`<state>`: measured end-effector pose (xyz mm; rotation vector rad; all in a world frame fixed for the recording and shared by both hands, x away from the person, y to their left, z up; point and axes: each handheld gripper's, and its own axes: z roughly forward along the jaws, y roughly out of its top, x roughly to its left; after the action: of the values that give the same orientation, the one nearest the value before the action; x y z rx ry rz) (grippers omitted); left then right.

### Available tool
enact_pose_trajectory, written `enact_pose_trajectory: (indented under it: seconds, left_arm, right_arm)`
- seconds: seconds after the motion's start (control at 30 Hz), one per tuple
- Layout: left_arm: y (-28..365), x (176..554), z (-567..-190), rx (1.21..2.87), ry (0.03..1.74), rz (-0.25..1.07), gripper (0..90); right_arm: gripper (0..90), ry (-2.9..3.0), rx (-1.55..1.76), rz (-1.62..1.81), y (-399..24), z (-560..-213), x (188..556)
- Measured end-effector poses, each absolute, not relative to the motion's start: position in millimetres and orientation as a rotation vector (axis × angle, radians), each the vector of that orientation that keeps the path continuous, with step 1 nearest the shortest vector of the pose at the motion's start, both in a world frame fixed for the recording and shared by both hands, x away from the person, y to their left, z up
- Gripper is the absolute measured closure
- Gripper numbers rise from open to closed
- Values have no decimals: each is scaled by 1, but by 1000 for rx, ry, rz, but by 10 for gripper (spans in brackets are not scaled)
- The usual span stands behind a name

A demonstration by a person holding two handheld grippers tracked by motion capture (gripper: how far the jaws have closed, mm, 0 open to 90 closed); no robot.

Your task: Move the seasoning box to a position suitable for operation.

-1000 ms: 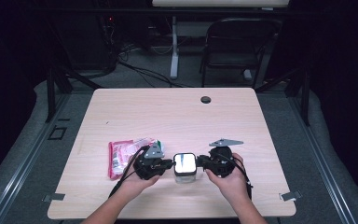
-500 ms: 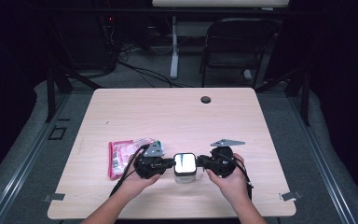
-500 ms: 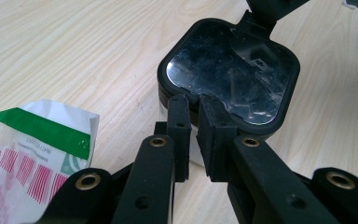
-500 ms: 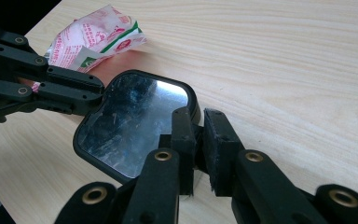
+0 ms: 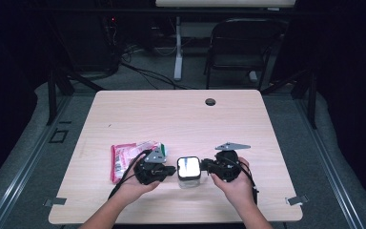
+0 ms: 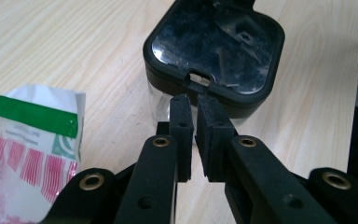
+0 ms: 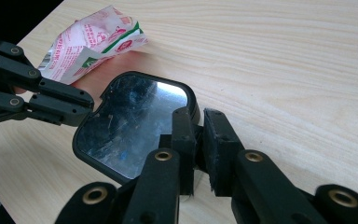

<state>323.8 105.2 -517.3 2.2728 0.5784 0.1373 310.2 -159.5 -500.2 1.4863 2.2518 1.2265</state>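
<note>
While a person is working at a small clear box [image 5: 189, 177] near the front edge of the table [image 5: 181, 119], the left tongs [image 6: 195, 103] are nosing up to the catch [image 6: 199, 78] on the box's black mirrored lid [image 6: 214, 46], and their jaws have just been closing. They are now almost pressed together, with nothing seen between them. The right tongs [image 7: 196, 114] are meeting the box from the opposite side, jaws likewise drawn nearly together against the lid's rim; whether they are pinching any part of that rim cannot be told. A pink-and-white packet [image 5: 124, 155] with a green stripe is lying just to the left of the box, behind the left hand.

The step in hand is looking like the opening of the lid, with one tool steadying the box and the other working the catch. Doing it well is probably meaning keeping the right tongs pressing level against the box so that it is not sliding or tipping, and setting the left tips squarely under the catch rather than on the slick mirrored top, where they are likely to skid. Lifting slowly and straight up from the box is looking the safer course, since a sideways pry is risking a shove toward the packet. The box being light and clear-walled, gentle pressure is seeming enough.
</note>
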Motion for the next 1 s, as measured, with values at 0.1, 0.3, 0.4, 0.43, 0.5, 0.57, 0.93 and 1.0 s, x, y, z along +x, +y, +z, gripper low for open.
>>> enact_pose_trajectory:
  seconds: [0.1,0.3,0.4,0.43,0.5,0.57,0.93,1.0]
  left_arm:
    - [104,321,-520,2278,564,127,859]
    - [103,318,-521,2287,529,89,887]
    - [104,317,-520,2293,512,81,900]
    - [104,317,-520,2293,512,81,900]
    - [104,317,-520,2295,509,80,900]
    - [103,317,-520,2297,515,88,900]
    - [104,317,-516,2291,512,103,900]
    - [103,317,-516,2288,514,104,900]
  right_arm:
    - [830,2261,1476,1213,-160,-500,311]
    - [832,2259,1483,1214,-158,-500,311]
    - [835,2263,1479,1208,-157,-499,311]
    - [835,2263,1479,1208,-157,-499,311]
    - [835,2259,1476,1210,-157,-500,311]
    - [836,2261,1473,1202,-157,-499,311]
    - [837,2258,1469,1203,-156,-500,311]
    - [837,2257,1468,1204,-156,-500,311]
